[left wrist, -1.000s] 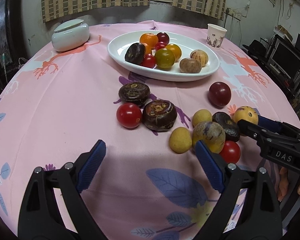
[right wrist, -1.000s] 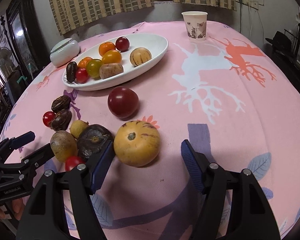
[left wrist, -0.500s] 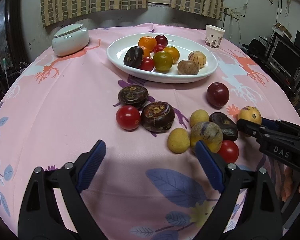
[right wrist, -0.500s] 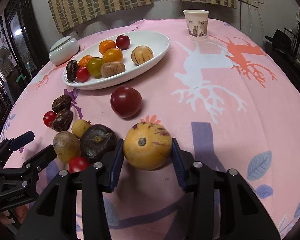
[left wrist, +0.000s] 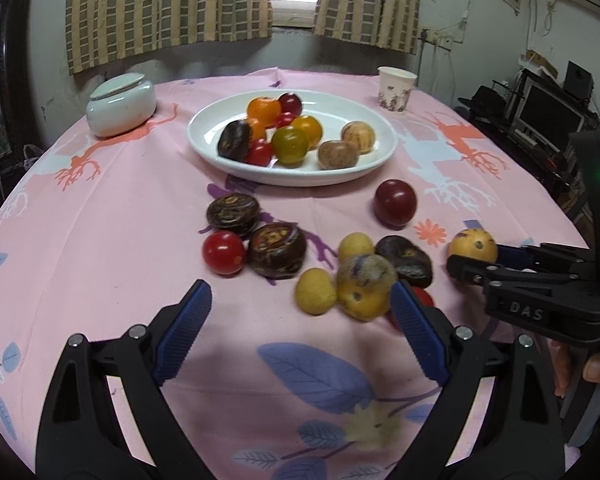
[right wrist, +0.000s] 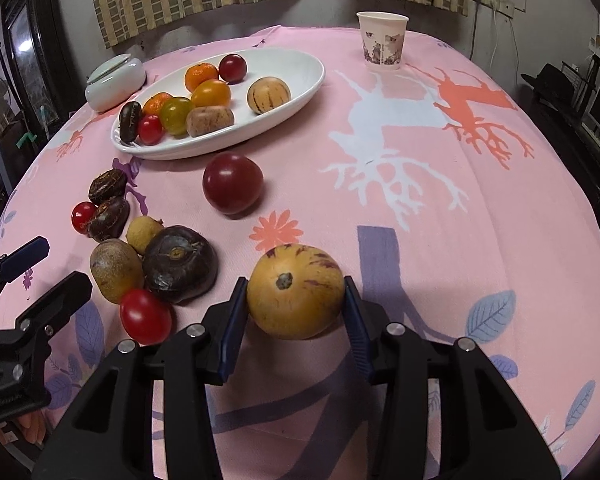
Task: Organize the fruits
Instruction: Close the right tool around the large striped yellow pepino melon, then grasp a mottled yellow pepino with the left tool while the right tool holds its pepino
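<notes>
The right gripper (right wrist: 296, 312) is clamped on the yellow striped melon (right wrist: 295, 290), its blue pads pressed flat against either flank at the widest part, which looks like the surest hold on a round, smooth fruit that could otherwise squirt out; the melon seems to sit at or just off the pink tablecloth (right wrist: 440, 220), near the table's front edge and well apart from the white oval plate (right wrist: 300, 80). That plate already carries a pile of tomatoes, oranges and another striped melon, so it reads as the collecting place, and the bare stretch at its right end is the likely spot for this one. The left gripper (left wrist: 300, 328) hovers with its jaws spread wide and nothing between them, facing the loose cluster of small yellow fruits, dark chestnuts and a cherry tomato (left wrist: 223, 252), probably waiting its turn. A dark red plum (right wrist: 232, 182) lies alone between cluster and plate
</notes>
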`<state>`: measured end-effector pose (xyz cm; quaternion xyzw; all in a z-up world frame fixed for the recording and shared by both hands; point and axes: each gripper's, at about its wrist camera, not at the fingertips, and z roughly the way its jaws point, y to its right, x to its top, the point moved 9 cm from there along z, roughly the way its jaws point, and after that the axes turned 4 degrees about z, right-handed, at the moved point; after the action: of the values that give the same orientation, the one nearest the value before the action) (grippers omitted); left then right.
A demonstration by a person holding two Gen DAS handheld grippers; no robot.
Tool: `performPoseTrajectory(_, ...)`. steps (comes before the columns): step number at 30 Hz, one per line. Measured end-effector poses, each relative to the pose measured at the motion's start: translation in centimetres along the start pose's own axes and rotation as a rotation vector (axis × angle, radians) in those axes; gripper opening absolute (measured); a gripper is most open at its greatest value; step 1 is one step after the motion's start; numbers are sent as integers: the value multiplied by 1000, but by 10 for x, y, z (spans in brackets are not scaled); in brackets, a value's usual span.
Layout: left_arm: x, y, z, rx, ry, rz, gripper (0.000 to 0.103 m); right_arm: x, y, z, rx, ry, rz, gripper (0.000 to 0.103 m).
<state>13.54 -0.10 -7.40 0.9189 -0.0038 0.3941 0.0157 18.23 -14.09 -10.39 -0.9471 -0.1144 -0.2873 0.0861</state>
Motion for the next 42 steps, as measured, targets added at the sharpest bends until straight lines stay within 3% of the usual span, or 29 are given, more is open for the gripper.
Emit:
performPoseTrajectory(5,4,14,-6,-12,51,41,93,-1,-2,2,-15,3,-22,46)
performPoseTrajectory(10,5,41,2,-54,34,146,92,-2,-1,3,-11,-3,-25,46)
performPoseTrajectory(11,4,46,5,-67,25,171,82,-2,0,3,-6,-5,-23,46)
performPoseTrajectory(13,1,52,14,-103,-24,187,76,-1,0,3,4,-11,-16,46)
performPoseTrajectory(24,7,61,12,-207,-18,365,71,-1,0,3,18,-22,-16,47)
performPoseTrajectory(26,7,58,15,-220,-29,390,57,-1,0,3,18,-22,-16,47)
performPoseTrajectory(38,8,48,21,-335,-45,351,55,-1,-1,3,16,-22,-20,47)
performPoseTrajectory(42,8,49,27,-426,-67,329,58,-1,-1,3,20,-23,-17,47)
